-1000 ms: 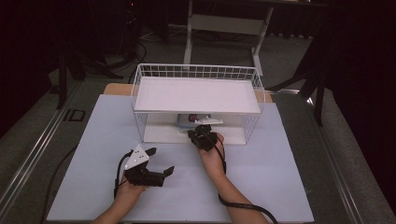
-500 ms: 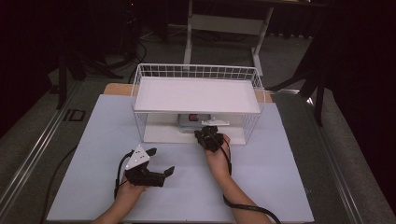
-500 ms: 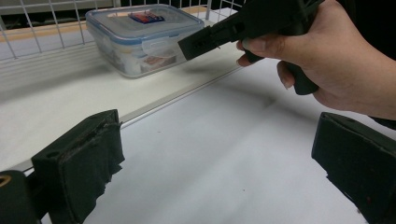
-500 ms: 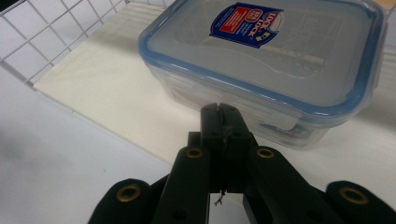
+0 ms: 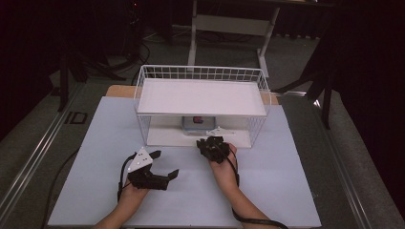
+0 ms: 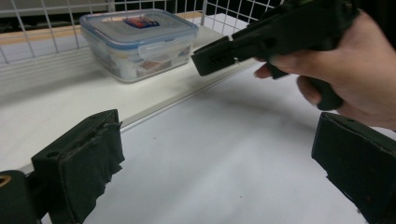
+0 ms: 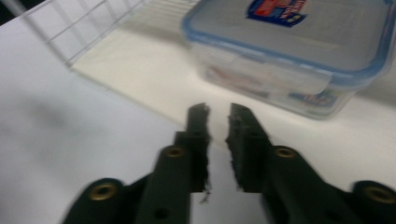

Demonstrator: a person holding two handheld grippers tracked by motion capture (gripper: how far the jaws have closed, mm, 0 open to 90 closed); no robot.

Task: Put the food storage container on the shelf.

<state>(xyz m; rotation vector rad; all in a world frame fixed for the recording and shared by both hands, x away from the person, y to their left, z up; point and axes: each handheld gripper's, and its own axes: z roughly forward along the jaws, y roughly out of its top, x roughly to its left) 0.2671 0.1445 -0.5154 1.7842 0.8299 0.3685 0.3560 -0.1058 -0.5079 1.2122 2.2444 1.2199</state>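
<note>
A clear food box with a blue-rimmed lid (image 5: 197, 121) (image 6: 140, 42) (image 7: 289, 46) stands on the lower board of a white wire rack (image 5: 200, 98). My right gripper (image 5: 210, 139) (image 7: 218, 109) points at the box from the front edge of that board, a short way from it. Its jaws have just been opening and stand a narrow gap apart with nothing between them. In the left gripper view its jaw (image 6: 212, 56) reaches over the board's edge. My left gripper (image 5: 165, 163) (image 6: 217, 135) rests on the table, wide open and holding nothing.
The rack has wire sides, a flat upper shelf and a lower board (image 5: 167, 137). It stands at the far middle of a pale table cover (image 5: 286, 181). Cables trail from both grippers toward the near edge. Dark floor and stands lie beyond the table.
My right hand has shifted a little to the right along the rack's front. The left hand has kept still.
</note>
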